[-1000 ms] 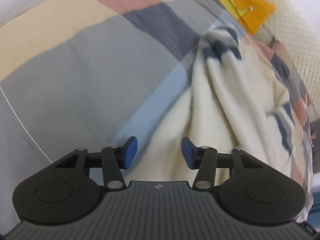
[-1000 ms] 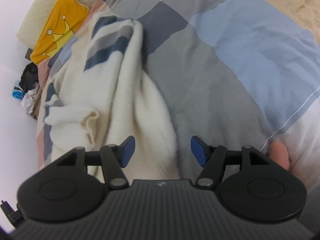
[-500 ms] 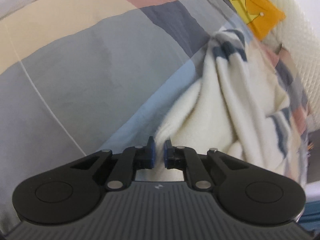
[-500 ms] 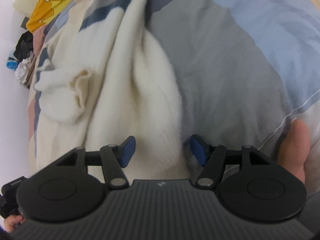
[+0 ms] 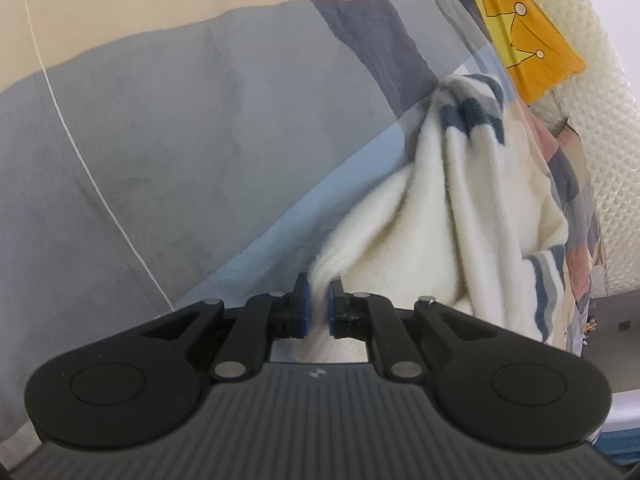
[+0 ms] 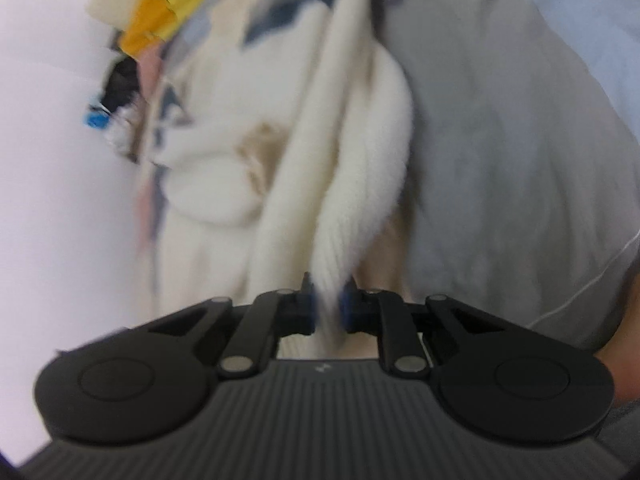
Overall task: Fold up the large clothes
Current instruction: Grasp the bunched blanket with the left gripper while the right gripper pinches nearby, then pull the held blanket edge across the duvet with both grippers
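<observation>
Now the cream sweater (image 5: 460,216) is seen stretched out lengthwise on the patchwork bed cover (image 5: 180,152), its long axis running from the grippers away toward the head of the bed. The far end, banded in dark blue and grey stripes, is pointed at the yellow crown-print pillow (image 5: 524,36), while the plain ribbed end is gathered close to both cameras. The fabric is bunched into long folds along that same line rather than spread flat.

The left gripper (image 5: 318,306) is clamped on a pinch of the near cream edge, the blue pads being pressed against the cloth from both sides. In the right wrist view, which is blurred, the right gripper (image 6: 329,306) is likewise clamped on a ribbed fold of the same sweater (image 6: 352,184), with cloth squeezed between its pads. A striped sleeve is seen draped off to the right in the left wrist view. Part of a hand (image 6: 624,344) is caught at the right edge of the right wrist view.
</observation>
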Available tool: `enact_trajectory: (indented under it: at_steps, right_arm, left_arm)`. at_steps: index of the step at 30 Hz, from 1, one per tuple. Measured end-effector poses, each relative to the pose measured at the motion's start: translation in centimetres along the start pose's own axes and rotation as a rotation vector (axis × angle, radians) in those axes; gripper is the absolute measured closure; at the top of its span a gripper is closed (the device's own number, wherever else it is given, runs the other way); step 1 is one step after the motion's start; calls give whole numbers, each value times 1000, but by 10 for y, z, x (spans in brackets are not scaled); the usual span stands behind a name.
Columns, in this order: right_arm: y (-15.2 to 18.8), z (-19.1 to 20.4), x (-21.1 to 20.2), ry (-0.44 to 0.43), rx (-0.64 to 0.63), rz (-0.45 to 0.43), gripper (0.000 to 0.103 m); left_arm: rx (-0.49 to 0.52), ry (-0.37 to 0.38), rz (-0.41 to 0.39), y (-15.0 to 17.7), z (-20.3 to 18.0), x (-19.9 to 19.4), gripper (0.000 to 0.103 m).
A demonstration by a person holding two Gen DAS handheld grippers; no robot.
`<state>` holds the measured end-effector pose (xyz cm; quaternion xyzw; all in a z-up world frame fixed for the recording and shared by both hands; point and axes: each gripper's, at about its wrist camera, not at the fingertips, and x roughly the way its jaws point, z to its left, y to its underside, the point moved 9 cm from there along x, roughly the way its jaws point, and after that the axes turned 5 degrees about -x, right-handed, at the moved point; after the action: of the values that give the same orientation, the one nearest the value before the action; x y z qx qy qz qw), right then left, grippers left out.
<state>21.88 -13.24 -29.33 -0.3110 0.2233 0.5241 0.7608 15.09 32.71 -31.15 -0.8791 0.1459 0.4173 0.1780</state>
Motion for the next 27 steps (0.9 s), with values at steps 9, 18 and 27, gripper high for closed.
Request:
enact_trajectory:
  at_steps: [9, 18, 27]
  right_arm:
    - [-13, 4, -32, -47, -12, -90, 89]
    - [-11, 6, -17, -31, -39, -121, 89]
    - [-22, 15, -37, -134, -28, -226, 89]
  left_arm:
    - [17, -54, 15, 13, -1, 19, 63]
    - [77, -42, 7, 22, -10, 27, 54]
    - [94, -4, 26, 26, -16, 26, 90]
